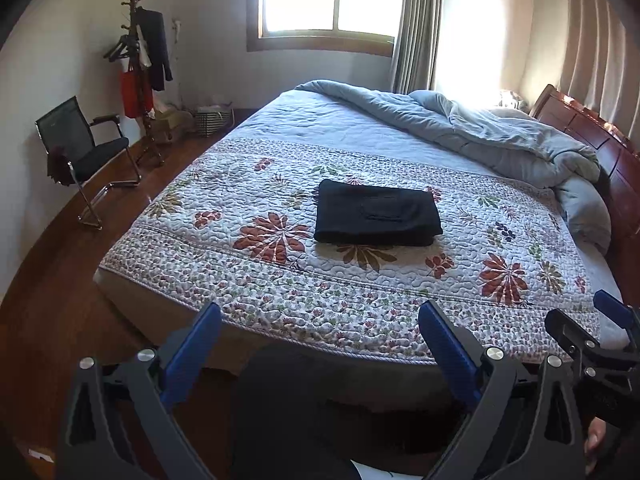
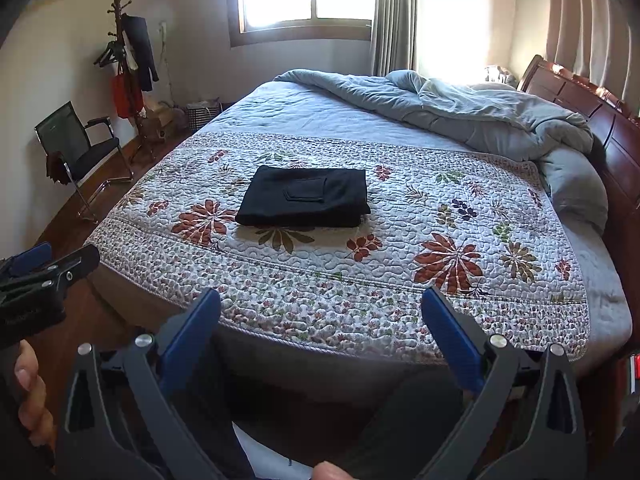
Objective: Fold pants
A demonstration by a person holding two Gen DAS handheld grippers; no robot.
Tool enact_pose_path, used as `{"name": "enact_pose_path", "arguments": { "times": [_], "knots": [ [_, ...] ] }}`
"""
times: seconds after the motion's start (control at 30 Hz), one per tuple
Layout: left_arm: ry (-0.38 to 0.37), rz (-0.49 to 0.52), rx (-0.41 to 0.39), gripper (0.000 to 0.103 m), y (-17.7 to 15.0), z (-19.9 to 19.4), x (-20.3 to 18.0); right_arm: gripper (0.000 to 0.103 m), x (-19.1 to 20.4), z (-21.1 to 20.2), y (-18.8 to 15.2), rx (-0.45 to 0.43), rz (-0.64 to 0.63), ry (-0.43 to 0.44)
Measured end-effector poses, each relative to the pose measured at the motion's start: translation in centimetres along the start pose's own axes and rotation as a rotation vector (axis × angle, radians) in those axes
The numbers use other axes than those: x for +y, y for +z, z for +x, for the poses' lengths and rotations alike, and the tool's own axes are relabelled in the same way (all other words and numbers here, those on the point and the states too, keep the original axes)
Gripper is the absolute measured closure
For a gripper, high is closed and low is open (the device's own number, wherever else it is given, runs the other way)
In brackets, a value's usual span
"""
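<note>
One pants point(image 1: 377, 213), two grippers point(image 1: 320, 312), one chair point(image 1: 80, 148).

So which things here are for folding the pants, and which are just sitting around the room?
For the job:
- black pants, folded on the floral quilt
- left hand-held gripper, open
- right hand-held gripper, open

Just lying about:
- grey duvet
- black chair
- coat stand
- striped bag

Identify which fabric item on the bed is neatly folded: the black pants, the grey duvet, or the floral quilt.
The black pants: a flat, square-edged stack at the middle of the floral quilt. The quilt lies spread flat; the grey duvet is bunched by the headboard.
</note>
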State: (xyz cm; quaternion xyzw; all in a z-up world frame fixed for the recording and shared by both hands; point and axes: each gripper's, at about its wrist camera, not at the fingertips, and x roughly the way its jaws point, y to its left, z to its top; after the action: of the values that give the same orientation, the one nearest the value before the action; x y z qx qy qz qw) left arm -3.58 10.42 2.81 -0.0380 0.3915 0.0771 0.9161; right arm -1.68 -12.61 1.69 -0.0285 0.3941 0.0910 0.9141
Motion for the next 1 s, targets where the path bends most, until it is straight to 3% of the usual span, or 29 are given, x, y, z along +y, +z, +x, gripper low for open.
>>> {"name": "enact_pose_path", "arguments": {
  "times": [1.0],
  "knots": [
    [0.004, 0.016, -0.016, 0.004, 0.7, 0.9, -0.8, 0.003, -0.7, 1.6, 0.5, -0.003, 0.019, 0.002]
  ]
}}
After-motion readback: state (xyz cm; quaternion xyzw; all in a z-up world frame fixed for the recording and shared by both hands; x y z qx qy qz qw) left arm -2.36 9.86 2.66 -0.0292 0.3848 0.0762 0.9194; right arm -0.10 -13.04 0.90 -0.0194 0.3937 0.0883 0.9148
